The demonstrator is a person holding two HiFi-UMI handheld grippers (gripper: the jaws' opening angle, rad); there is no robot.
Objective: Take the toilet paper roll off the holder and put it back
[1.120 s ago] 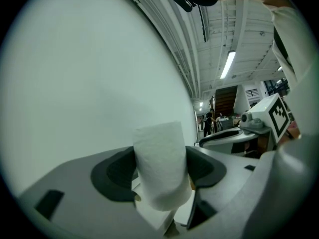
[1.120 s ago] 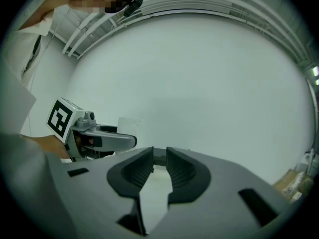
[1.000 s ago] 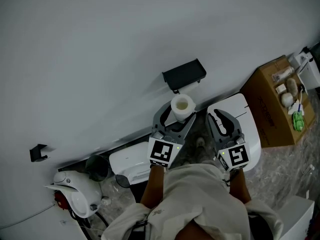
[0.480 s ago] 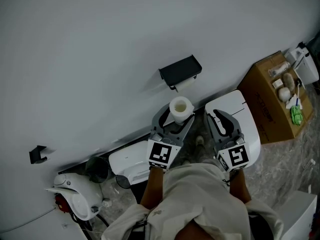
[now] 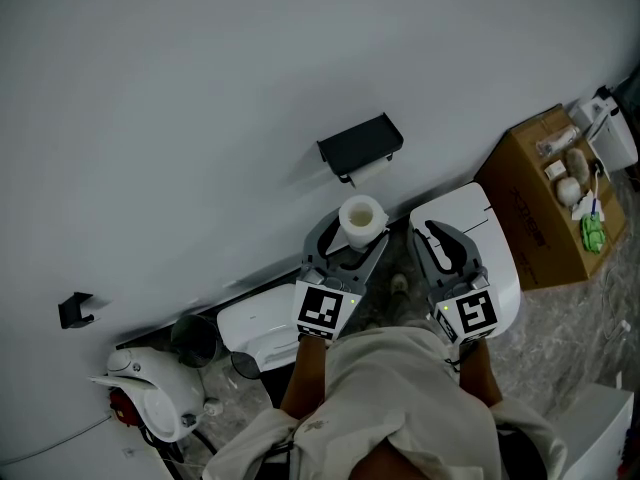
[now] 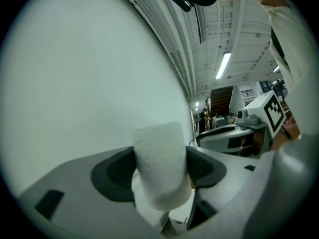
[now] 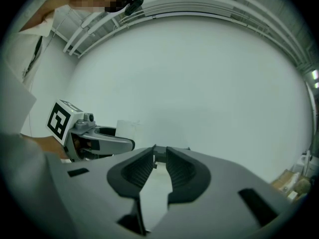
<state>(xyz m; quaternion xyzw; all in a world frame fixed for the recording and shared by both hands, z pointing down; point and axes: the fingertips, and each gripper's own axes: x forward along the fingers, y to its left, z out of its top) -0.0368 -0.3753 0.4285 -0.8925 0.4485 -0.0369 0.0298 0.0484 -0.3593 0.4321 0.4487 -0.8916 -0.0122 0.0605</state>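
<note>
We cannot see the lower end of the toilet paper roll (image 6: 160, 161) in the left gripper view: it sinks behind the grey body of the left claw (image 5: 358, 232), and only a loose flap of paper shows beneath it. The pads of that claw are largely covered by the roll too. In the head view, the underside of the black holder (image 5: 360, 145) on the wall is hard for us to make out; we see its flat top and only a hint of something pale under it. The person's forearms vanish under a pale sleeve (image 5: 400, 388), and the cardboard box (image 5: 535, 208) at the right holds small items too tiny for us to name.

The roll is off the holder and clearly apart from it, lower in the head view. It sits between the jaws of the left claw, which stand wide and pinch it from both sides. Its long axis runs roughly upright, leaning a little in the left gripper view. From the head view we look down at its top end, with the open core facing up at us.

The right claw (image 7: 158, 156) has its jaws pressed nearly together, with nothing between them. It sits just beside the left one, over a white toilet (image 5: 495, 253).
</note>
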